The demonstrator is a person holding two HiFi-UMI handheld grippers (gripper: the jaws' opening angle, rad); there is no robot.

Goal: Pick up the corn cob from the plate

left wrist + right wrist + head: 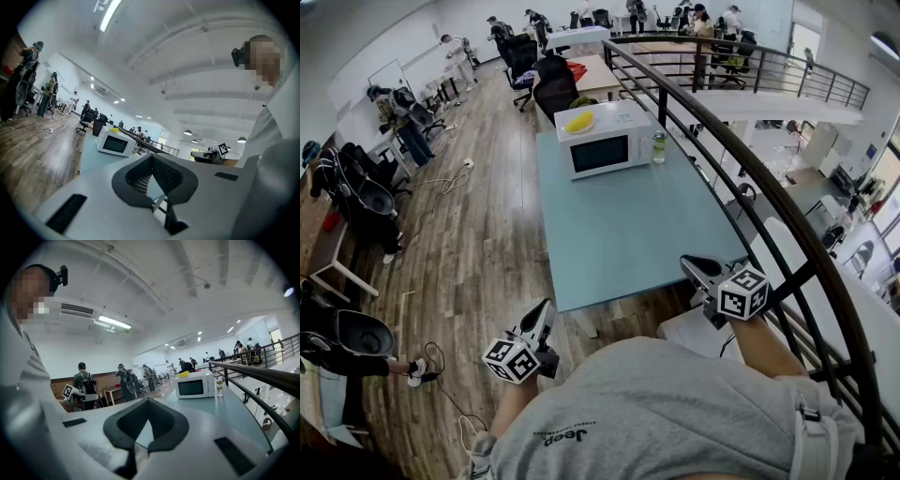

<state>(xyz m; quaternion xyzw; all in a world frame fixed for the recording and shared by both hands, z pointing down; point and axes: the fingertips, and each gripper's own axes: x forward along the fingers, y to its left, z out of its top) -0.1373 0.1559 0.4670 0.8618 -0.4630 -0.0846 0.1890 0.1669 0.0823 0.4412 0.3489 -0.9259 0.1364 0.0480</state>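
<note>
A yellow corn cob (579,122) lies on top of a white microwave (602,145) at the far end of the pale blue table (628,234); the plate under it is too small to make out. The cob also shows small in the left gripper view (114,130) and the right gripper view (183,374). My left gripper (546,307) hangs off the table's near left corner, jaws shut and empty (152,159). My right gripper (686,262) sits over the near right edge, jaw tips meeting with nothing between them (147,401). Both are far from the cob.
A clear bottle (659,147) stands right of the microwave. A dark metal railing (750,178) runs along the table's right side. Black office chairs (553,84) stand behind the table, and people stand at desks to the left and at the back.
</note>
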